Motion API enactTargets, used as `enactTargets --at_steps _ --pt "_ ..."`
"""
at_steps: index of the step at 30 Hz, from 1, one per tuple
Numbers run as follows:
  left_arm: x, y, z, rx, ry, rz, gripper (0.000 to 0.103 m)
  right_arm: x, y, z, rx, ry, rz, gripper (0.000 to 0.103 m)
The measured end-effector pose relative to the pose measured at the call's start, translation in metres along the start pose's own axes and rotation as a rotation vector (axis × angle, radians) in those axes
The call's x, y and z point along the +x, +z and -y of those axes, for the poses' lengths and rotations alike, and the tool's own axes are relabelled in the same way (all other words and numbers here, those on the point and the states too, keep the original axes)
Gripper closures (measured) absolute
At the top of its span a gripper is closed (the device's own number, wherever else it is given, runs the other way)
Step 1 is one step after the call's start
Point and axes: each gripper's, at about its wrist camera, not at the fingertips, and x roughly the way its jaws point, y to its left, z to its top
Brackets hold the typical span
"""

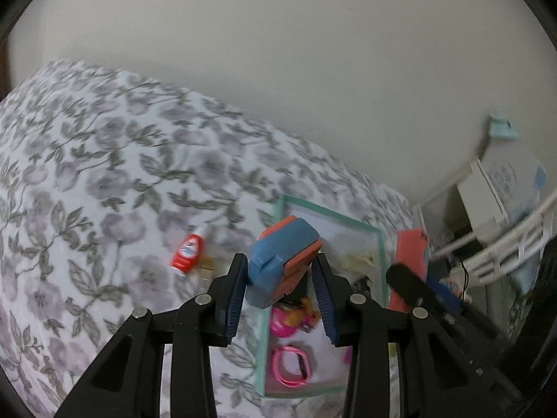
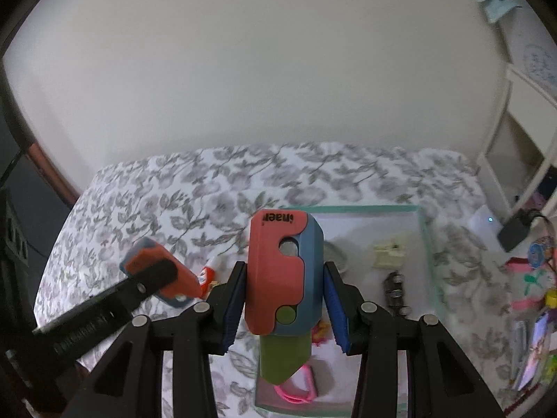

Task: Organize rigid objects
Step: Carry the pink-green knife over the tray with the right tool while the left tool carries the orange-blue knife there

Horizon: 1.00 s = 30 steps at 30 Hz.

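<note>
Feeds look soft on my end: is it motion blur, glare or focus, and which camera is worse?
Left wrist view: motion smear over the bedspread, red bottle and tray; the toy in the left gripper stays fairly sharp. Right wrist view: steadier, the toy in the right gripper has readable lettering, only the background is soft. Both: no glare, even light, strong fisheye bending.

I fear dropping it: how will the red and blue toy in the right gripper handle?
The toy looks like stiff plastic, probably light. Its smooth sides may slip in the right gripper, and its green tip hangs below, so it might tilt.
</note>
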Motion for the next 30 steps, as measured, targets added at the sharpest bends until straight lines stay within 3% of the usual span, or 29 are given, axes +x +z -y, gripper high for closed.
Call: enactTargets --at_steps 6,17,30 --pt "0.004 -0.010 0.034 0.077 -0.033 -0.022 0.063 -0.018 0.006 0.036 0.049 -0.043 0.041 0.057" --pt "0.016 -0.020 0.052 0.120 -0.038 -0.051 0.068 -0.028 0.004 0.096 0.116 -0.125 0.049 0.058" --pt "0.048 -0.028 0.040 0.088 -0.009 -0.136 0.069 0.028 -0.013 0.100 0.101 -0.125 -0.110 0.057"
